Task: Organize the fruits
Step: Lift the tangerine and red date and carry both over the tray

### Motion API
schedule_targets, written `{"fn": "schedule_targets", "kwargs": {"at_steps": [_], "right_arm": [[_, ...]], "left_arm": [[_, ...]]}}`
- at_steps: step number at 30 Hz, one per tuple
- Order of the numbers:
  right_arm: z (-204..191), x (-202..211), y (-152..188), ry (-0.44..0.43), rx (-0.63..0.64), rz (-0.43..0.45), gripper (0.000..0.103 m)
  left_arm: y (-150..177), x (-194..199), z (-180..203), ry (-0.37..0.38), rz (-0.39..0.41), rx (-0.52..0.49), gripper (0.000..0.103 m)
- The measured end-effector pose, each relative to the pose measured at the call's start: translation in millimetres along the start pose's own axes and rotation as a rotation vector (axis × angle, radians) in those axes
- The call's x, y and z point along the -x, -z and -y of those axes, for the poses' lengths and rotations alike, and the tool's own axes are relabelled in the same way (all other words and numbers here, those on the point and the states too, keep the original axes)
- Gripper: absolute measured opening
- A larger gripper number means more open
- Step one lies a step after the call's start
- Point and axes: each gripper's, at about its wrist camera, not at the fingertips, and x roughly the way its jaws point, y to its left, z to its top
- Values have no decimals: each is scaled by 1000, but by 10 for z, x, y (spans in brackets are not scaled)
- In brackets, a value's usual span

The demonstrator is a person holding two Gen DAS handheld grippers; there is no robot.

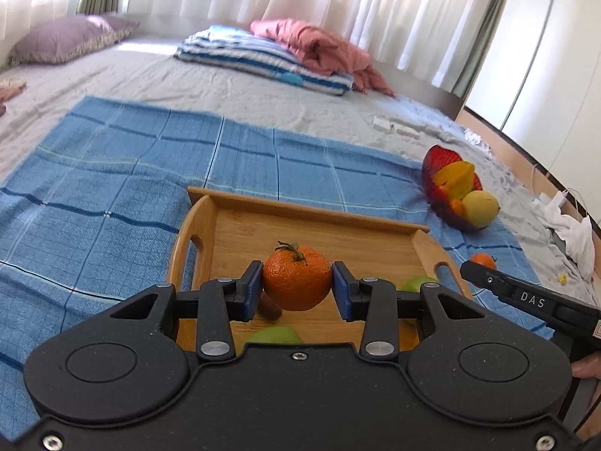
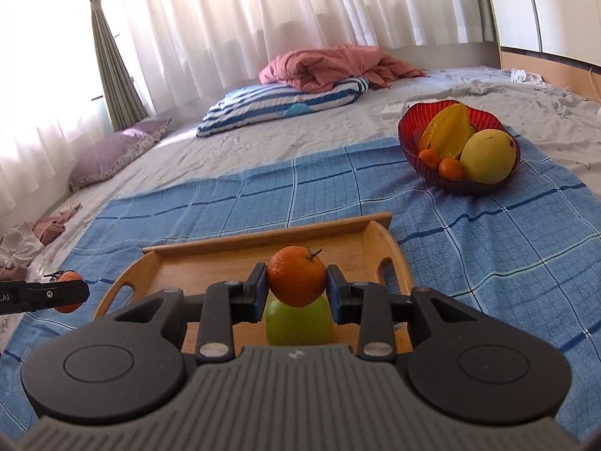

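- Pinching an orange [image 1: 296,278]: the left gripper [image 1: 296,289] is pressing its two blue pads [image 1: 252,289] against the fruit's sides, stem pointing up, and holding it above the near part of the wooden tray [image 1: 300,214].
- Showing under that orange, on the tray floor: a brown fruit [image 1: 270,307] just below the left pad, a green fruit [image 1: 274,335] at the near edge, and a second green fruit [image 1: 417,283] behind the right finger.
- Pinching a second orange [image 2: 296,276]: the right gripper [image 2: 296,289] is clamping it between its pads [image 2: 258,293], stem tilting up and to the right.
- Hanging directly over a green apple [image 2: 298,321], which is sitting on the tray [image 2: 263,242]; whether orange and apple are touching cannot be told.
- Appearing in each other's views: the right gripper's finger [image 1: 507,289] is entering the left view at the right edge, with its orange partly hidden behind it.
- Lying under the tray: a blue checked cloth [image 2: 469,233] spread over a grey bedsheet [image 2: 240,150].
- Sitting on the cloth well apart from the tray, to its far right: a red bowl [image 2: 409,127] holding a starfruit [image 2: 447,127], a yellow mango [image 2: 488,156] and two small oranges [image 2: 450,169].
- Resting further back on the bed: a striped folded blanket [image 2: 278,105] with a pink quilt [image 2: 330,65] on it, and a purple pillow [image 2: 112,150] near the curtains [image 2: 263,18].
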Motion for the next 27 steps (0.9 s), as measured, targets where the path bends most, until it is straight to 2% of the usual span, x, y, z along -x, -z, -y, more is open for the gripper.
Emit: {"fn": "schedule_targets", "kwargs": {"at_steps": [9,21,27], "right_arm": [[-38,-493,-159,10,5,-102,38],[-215,-925,-165,62,98,-193,38],[-251,-1126,-216,117,112,-266,38]], "left_arm": [[-195,-502,-107,-48,-89,13,37],[-198,-1011,-164,-97,-173,11,37],[-199,-1150,-190,-116,-199,11,37]]}}
